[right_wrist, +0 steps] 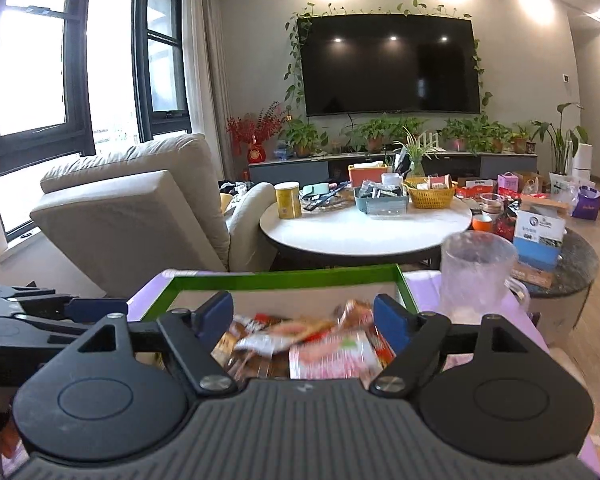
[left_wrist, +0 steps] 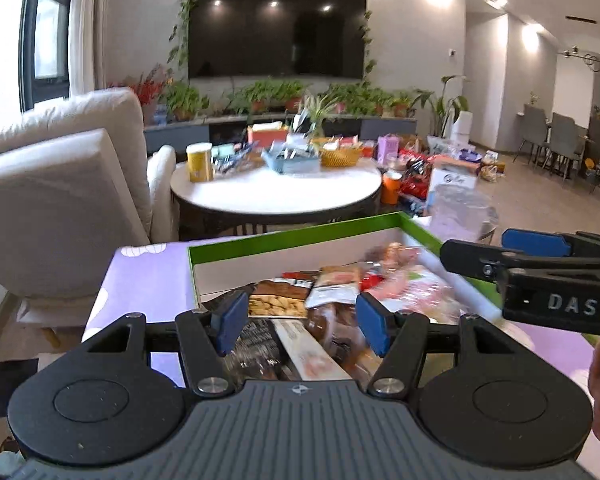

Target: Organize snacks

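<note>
A green-rimmed white box on a purple-covered table holds a pile of snack packets. My left gripper is open above the near end of the pile, with nothing between its blue pads. My right gripper is open over the same box, above a pink and white packet. The right gripper also shows at the right edge of the left wrist view, beside the box's right wall. The packets are blurred.
A clear plastic jug stands just right of the box. Beyond is a round white table with a yellow can, a blue tray and a yellow basket. A beige armchair stands left. More packets and boxes lie on the floor right.
</note>
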A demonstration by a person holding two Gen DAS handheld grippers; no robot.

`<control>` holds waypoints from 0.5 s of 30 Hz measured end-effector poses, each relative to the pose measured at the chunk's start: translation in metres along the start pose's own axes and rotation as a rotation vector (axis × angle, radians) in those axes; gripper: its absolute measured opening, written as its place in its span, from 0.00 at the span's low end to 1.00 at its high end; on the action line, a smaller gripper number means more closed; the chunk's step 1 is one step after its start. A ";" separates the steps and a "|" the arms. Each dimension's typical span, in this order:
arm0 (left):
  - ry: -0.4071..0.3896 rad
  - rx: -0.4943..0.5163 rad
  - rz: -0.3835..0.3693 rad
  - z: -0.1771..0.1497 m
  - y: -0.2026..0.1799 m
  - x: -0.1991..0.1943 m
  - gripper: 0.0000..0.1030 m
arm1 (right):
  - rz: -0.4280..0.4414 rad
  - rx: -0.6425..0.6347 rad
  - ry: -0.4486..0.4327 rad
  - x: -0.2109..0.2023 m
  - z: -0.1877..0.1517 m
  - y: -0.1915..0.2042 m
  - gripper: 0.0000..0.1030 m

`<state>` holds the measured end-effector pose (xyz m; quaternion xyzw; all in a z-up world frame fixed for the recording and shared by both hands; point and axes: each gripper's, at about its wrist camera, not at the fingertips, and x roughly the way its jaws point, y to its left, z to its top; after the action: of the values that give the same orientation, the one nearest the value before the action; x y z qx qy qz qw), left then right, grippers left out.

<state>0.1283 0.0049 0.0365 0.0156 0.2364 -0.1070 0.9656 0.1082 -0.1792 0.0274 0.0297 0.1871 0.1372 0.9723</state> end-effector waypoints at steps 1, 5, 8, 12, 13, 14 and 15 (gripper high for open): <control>-0.017 0.010 -0.001 -0.002 -0.005 -0.013 0.55 | -0.003 0.003 -0.005 -0.008 -0.001 0.001 0.69; -0.060 0.034 -0.020 -0.008 -0.023 -0.053 0.55 | 0.000 0.022 -0.037 -0.043 -0.004 0.007 0.69; -0.095 0.029 -0.021 -0.012 -0.031 -0.077 0.55 | 0.005 0.029 -0.069 -0.067 -0.005 0.013 0.69; -0.128 0.039 -0.008 -0.020 -0.043 -0.104 0.55 | 0.005 0.024 -0.117 -0.092 -0.005 0.020 0.69; -0.141 0.039 -0.004 -0.023 -0.046 -0.110 0.55 | 0.006 0.026 -0.125 -0.096 -0.005 0.020 0.69; -0.151 0.038 0.000 -0.027 -0.048 -0.116 0.55 | 0.007 0.028 -0.136 -0.102 -0.006 0.020 0.69; -0.158 0.036 0.007 -0.030 -0.049 -0.120 0.55 | 0.007 0.027 -0.144 -0.105 -0.007 0.021 0.69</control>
<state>-0.0001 -0.0168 0.0659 0.0253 0.1575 -0.1090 0.9812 0.0069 -0.1884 0.0608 0.0535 0.1184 0.1357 0.9822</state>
